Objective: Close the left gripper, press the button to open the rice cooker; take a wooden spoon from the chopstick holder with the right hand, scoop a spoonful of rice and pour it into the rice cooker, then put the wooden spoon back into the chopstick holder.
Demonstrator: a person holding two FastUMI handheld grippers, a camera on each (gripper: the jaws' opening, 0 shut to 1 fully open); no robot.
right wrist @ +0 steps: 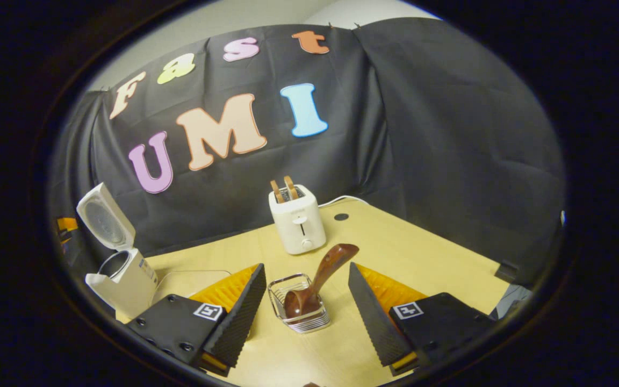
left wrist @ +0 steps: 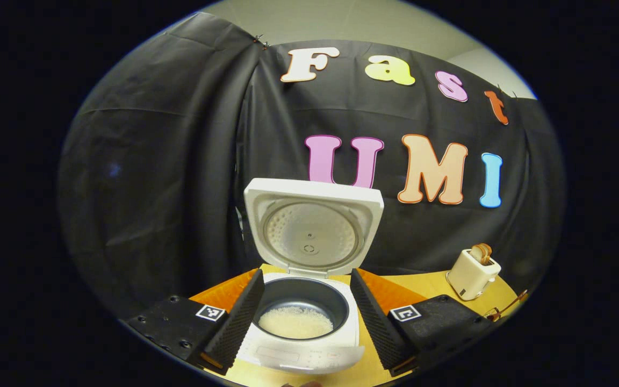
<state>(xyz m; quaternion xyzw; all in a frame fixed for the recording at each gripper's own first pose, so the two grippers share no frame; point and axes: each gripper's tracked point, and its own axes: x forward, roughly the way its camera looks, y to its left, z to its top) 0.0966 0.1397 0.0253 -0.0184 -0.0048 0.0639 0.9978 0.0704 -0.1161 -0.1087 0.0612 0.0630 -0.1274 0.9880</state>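
The right tool [right wrist: 306,306] hangs with fingers apart, the wire holder [right wrist: 298,303] straight ahead between them; the wooden spoon [right wrist: 317,282] stands bowl-down inside, handle leaning up and right. The left tool [left wrist: 306,317], also spread, faces the open rice cooker [left wrist: 301,322], rice [left wrist: 295,322] in its pot.

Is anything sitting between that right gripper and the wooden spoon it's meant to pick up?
Nothing visible is. The right gripper is open, and the spoon leans in the holder straight ahead between its fingers, with just bare table around. The toaster stands behind the spoon, not in front.
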